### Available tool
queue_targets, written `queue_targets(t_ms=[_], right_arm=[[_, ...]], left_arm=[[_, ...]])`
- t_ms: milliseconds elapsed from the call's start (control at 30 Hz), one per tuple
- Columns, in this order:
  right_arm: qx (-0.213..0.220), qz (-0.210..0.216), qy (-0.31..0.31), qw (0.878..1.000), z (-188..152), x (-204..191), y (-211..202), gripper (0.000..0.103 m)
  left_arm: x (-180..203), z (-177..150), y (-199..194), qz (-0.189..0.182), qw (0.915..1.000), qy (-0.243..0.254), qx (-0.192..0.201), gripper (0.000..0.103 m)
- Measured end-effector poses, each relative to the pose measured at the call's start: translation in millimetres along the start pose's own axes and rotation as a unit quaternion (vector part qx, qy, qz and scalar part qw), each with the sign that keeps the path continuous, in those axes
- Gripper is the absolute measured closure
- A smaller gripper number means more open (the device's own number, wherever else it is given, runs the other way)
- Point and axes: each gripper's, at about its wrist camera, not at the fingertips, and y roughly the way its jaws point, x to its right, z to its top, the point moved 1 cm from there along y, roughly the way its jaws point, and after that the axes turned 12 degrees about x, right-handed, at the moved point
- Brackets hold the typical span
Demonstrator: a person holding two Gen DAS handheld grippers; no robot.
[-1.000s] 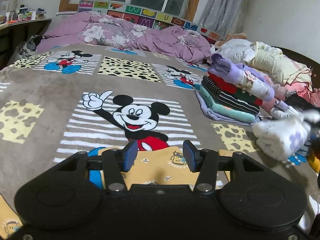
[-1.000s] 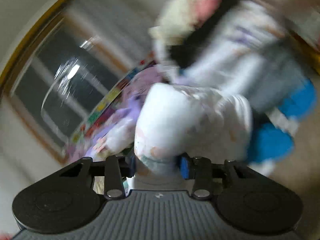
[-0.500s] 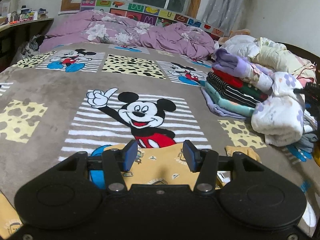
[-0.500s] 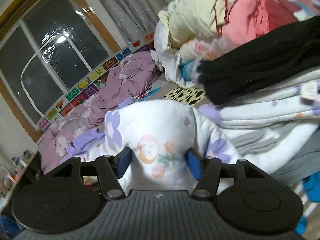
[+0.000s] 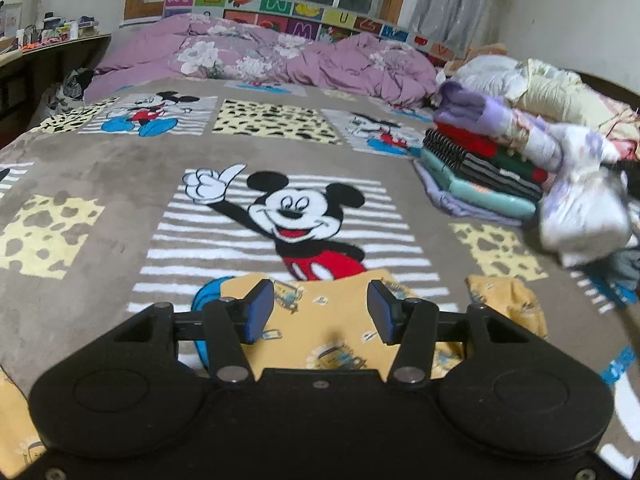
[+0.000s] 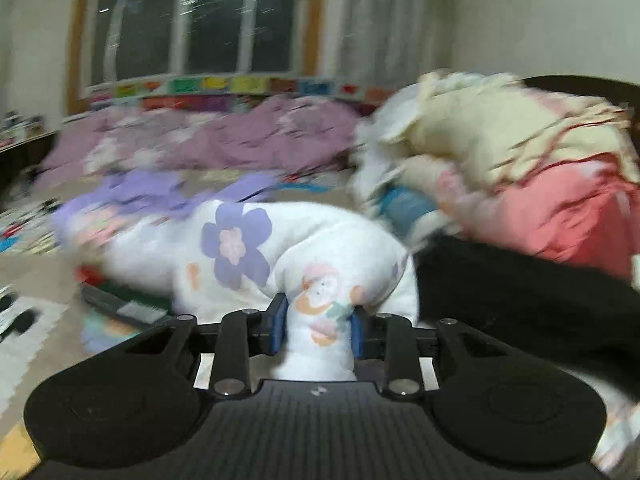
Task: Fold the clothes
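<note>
Fingers of the right gripper (image 6: 319,325) are closing on the white floral garment (image 6: 256,256) beside the folded stack (image 5: 486,168) (several done), while the left gripper (image 5: 321,312) hangs half-open over the unfolded yellow garment (image 5: 332,332) on the bed (image 5: 100,168).

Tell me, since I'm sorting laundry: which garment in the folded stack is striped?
The black-and-white striped one in the folded stack; it lies under the red piece and above the teal one, which are both plain.
</note>
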Motion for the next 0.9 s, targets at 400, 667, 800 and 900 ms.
queue_targets(t_ms=[400, 667, 800, 900], right_arm=[[-0.082, 0.016, 0.018, 0.996, -31.3, -9.0, 19.0, 0.043], [0.015, 0.029, 0.018, 0.999, -12.3, -13.2, -78.3, 0.020], [-0.038, 0.123, 0.050, 0.990, -43.6, -47.3, -87.2, 0.028], [-0.103, 0.179, 0.130, 0.970, -80.9, -75.2, -76.5, 0.036]], left_arm=[[8.8, 2.1, -4.8, -0.017, 0.9998, 0.010, 0.005, 0.052], [4.6, 16.9, -20.4, -0.025, 0.9990, -0.015, 0.034, 0.051], [7.3, 19.1, -22.0, -0.030, 0.9986, -0.019, 0.039, 0.051], [7.7, 18.2, -22.0, -0.032, 0.9986, -0.019, 0.038, 0.051]])
